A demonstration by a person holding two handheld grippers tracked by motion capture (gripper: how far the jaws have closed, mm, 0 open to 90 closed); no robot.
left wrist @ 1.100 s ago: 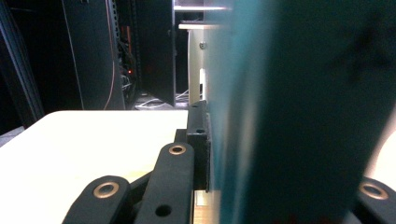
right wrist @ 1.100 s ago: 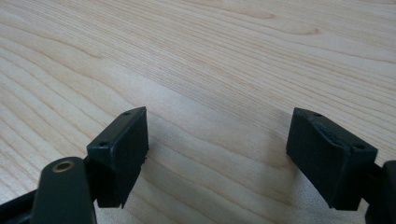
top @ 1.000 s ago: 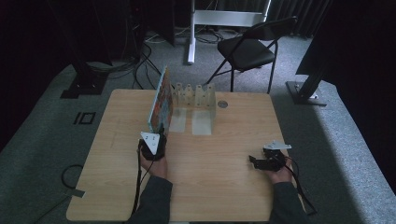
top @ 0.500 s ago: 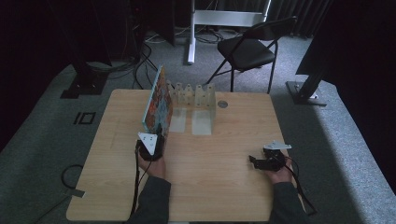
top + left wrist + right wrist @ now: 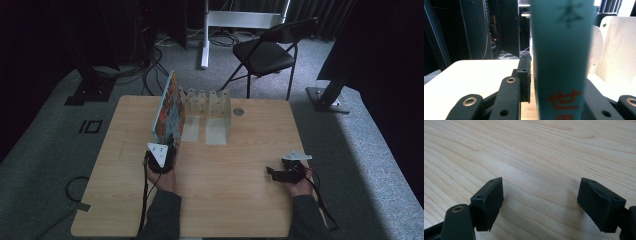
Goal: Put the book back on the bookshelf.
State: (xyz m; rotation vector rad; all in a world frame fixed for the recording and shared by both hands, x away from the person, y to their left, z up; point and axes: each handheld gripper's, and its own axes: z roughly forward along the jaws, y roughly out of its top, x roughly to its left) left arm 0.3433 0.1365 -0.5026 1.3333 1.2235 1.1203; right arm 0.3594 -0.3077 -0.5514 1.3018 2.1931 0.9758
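My left gripper (image 5: 161, 156) has just been opening around the thin, stiff, colourful teal-spined book (image 5: 561, 57), standing upright against the white slotted rack (image 5: 210, 102). It seems light, tippy; I'd grasp its spine low.

The left gripper (image 5: 165, 150), black with a grey three-cornered plate on top, points away from the person; its jaws have just been opening and seem slightly parted, though the close view is blurred. The black right gripper (image 5: 274, 172) lies low, pointing left, jaws wide apart.
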